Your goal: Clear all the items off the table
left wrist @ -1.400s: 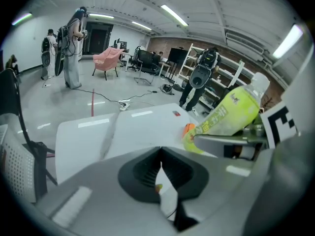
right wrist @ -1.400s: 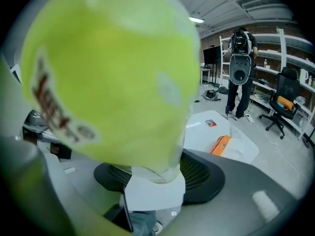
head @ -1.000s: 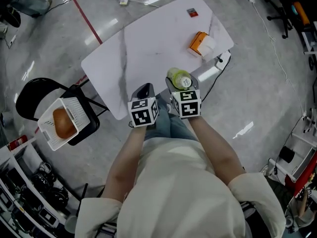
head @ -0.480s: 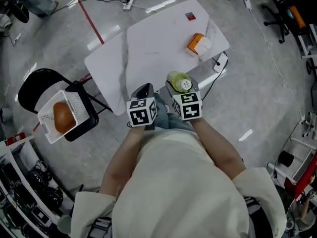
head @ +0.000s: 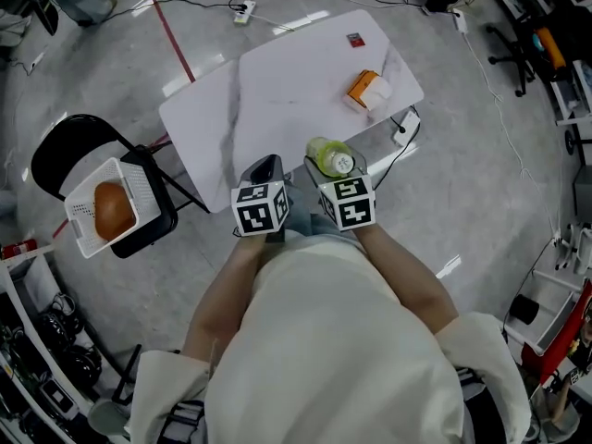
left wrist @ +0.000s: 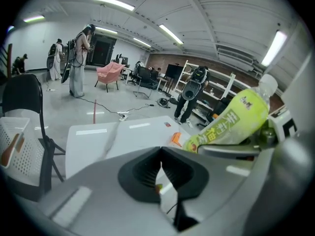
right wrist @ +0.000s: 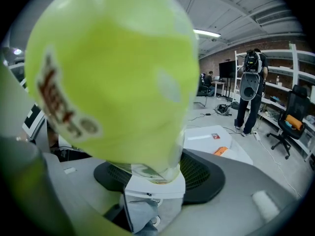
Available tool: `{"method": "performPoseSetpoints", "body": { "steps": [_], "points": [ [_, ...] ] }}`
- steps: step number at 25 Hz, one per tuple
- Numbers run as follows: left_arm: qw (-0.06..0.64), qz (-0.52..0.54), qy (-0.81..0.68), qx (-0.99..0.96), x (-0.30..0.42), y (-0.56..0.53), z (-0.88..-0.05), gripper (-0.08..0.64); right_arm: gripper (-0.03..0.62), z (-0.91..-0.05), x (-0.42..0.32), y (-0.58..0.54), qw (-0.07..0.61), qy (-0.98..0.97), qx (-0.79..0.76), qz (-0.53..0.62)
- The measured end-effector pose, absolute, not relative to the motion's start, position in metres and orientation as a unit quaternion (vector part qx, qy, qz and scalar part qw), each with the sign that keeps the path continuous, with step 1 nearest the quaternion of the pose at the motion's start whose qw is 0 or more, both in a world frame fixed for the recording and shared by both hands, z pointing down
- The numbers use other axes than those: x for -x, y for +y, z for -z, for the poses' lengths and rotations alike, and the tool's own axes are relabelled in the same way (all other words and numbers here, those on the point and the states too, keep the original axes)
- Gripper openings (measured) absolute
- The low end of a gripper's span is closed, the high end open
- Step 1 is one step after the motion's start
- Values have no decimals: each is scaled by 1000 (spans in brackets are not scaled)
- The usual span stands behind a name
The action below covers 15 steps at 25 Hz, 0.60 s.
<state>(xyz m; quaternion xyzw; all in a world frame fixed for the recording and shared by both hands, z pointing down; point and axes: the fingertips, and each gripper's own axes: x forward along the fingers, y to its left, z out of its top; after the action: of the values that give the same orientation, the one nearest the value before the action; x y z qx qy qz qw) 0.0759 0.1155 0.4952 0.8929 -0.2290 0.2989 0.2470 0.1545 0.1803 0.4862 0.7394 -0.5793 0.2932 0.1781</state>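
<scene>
Yellow-green bottle [right wrist: 113, 73] sits gripped in the right claw [head: 331, 165].

Cream shirt [head: 333, 340], grey left claw [head: 267, 166], right claw [head: 335, 166]

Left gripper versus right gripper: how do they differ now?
The left gripper has its jaws shut on nothing; the right gripper has them apart, clamped on a green bottle. In the head view the left gripper's black tips show bare; the bottle hides the right gripper's. Both carry marker cubes.
</scene>
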Motion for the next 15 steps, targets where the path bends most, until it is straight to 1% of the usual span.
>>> {"method": "performPoseSetpoints", "body": {
  "steps": [5,15],
  "points": [
    [245,-292,-242,-892,-65,115,-488,9,287,-479,-147,177,186,-593,-733,-278],
    [252,-274,-289,-882,-38,94,-479,9,287,-456,-130,147,174,-630,-713,-255]
  ]
}}
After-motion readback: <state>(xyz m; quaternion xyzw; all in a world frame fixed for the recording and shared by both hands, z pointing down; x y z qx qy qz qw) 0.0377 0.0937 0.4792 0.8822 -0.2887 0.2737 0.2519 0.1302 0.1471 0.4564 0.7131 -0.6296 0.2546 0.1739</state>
